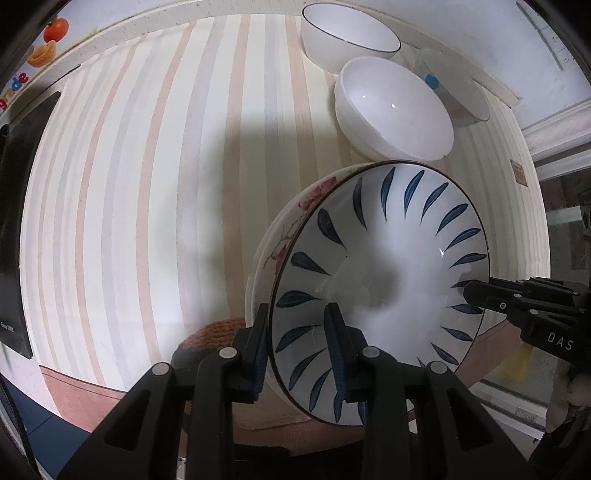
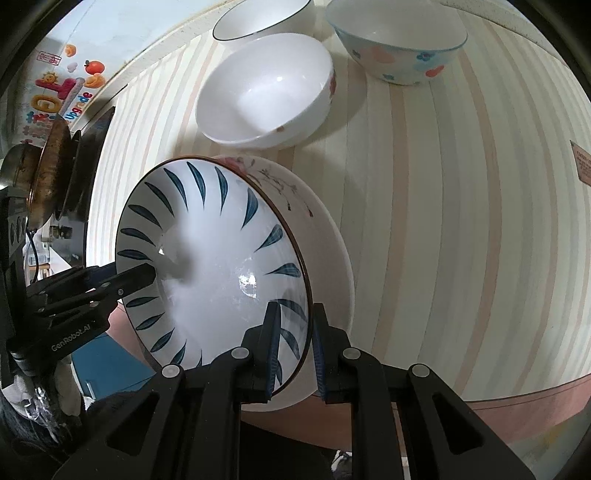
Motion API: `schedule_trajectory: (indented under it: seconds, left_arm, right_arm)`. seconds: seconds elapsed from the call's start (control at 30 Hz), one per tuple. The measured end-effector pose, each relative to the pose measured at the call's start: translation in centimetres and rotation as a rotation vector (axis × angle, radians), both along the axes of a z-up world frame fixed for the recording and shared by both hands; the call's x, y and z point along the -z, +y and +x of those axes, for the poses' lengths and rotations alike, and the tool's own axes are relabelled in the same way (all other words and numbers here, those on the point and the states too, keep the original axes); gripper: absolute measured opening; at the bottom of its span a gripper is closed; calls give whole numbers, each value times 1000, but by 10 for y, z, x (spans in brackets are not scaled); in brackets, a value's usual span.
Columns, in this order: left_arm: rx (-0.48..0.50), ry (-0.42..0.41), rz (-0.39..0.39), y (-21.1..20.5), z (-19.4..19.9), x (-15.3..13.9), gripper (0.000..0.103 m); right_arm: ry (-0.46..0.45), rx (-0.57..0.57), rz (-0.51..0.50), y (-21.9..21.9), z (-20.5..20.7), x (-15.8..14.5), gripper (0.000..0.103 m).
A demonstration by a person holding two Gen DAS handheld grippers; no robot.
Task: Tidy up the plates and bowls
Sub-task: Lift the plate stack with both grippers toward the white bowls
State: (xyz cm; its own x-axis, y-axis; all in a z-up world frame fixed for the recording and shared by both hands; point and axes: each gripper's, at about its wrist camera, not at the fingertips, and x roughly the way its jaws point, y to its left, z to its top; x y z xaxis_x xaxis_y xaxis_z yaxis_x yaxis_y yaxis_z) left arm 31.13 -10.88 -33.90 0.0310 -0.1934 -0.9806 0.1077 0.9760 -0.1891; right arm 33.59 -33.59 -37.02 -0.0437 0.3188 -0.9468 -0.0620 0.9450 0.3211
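Between the two grippers, a blue-leaf plate is held tilted above a flowered plate, which lies just beneath it near the front edge of the striped desk; whether the two plates already touch I cannot tell. On opposite rims, the left gripper and the right gripper each pinch the blue-leaf plate, fingers narrow and clamped on its edge, one finger inside the dish and one outside. Both point steeply down, so the plate lies straight ahead of each, and neither hand is nearer than the other. Judging by the task, the coming move is lowering it level onto the flowered plate, which needs both rims to sink together. Farther back stand a plain white bowl, a dark-rimmed bowl and a flower-dotted bowl, well apart from the plates.
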Motion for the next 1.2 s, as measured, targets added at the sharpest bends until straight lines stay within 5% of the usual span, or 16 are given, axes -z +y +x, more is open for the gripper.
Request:
schedule_trajectory:
  seconds: [0.57,1.2]
  left_arm:
    - [-6,30,18,-23,5,18,26]
    - [-67,41,-11,4,4,20,26]
  right_arm:
    - [10,11,-4,11,-1,11,18]
    - [5,67,38,3,-3,13,21]
